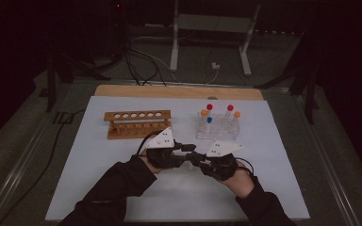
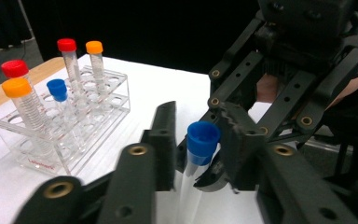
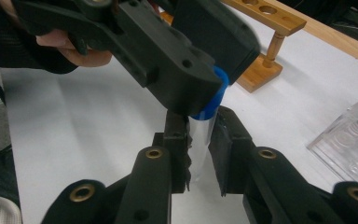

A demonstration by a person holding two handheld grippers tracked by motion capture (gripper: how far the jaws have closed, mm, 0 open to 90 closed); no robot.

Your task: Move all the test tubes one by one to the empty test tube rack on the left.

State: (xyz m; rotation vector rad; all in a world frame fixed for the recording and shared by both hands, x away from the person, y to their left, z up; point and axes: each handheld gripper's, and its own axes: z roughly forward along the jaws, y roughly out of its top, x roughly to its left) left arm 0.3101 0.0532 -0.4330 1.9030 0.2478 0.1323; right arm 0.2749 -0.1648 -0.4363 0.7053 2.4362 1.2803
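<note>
A clear tube (image 3: 200,140) with a blue cap (image 2: 202,137) is held between the two grippers, above the white mat (image 1: 122,188) near its middle, in front of the clear plastic rack (image 1: 218,129).

The right gripper (image 3: 199,149) is closed on the tube body; in the right gripper view its two black jaws are seen pressed against the clear wall just below the cap.

The left gripper (image 2: 196,140) is set over the cap end. In the right gripper view its jaws are seen bearing on the blue cap from both sides. In the left gripper view the cap is seen between the jaws, with the right gripper's jaws behind it. The left gripper is therefore recorded as closed on the cap.

In the high view the two grippers are seen tip to tip, the left hand (image 1: 148,162) and right hand (image 1: 240,181) entering from the bottom edge.

Five capped tubes are seen standing in the clear plastic rack: two red, two orange, one blue. A wooden rack (image 1: 137,123) stands well to the left of it on the mat, its holes unoccupied as far as can be told.
</note>
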